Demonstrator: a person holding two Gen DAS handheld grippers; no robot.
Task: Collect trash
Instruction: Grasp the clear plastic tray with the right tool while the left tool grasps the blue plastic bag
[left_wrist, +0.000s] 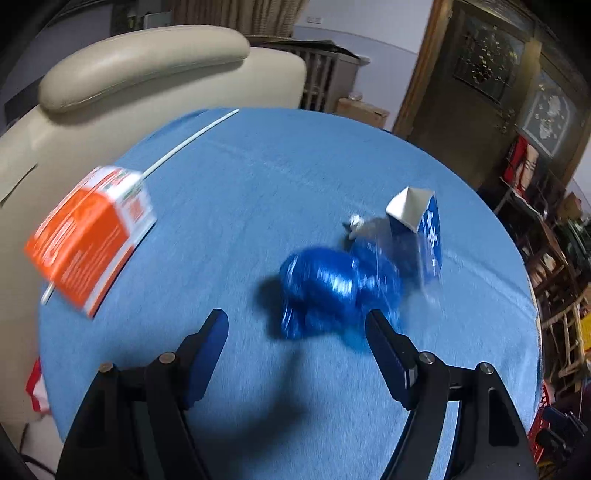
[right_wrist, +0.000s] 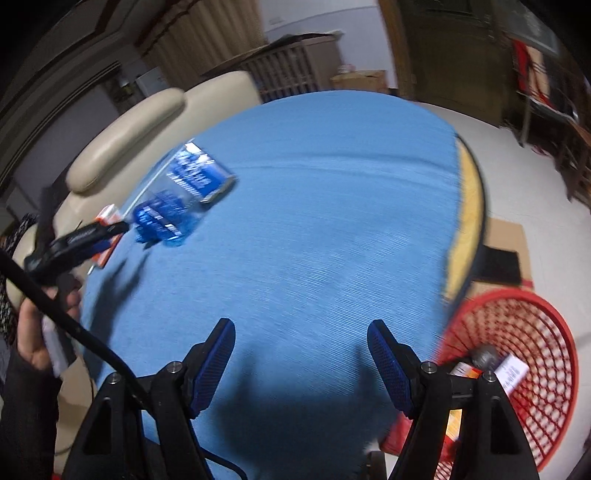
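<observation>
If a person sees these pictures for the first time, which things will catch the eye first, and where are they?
The shiny blue crumpled wrapper near the middle of the blue tablecloth stands out first, just ahead of the open left gripper. An orange carton lies at the cloth's left edge, and a blue-and-white carton is just behind the wrapper. In the right wrist view, a red mesh basket sits on the floor beside the table, at lower right.

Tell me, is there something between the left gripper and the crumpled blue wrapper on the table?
Nothing visible. The left gripper is open, with only bare blue tablecloth before the crumpled blue wrapper. The orange carton lies off to the side.
</observation>
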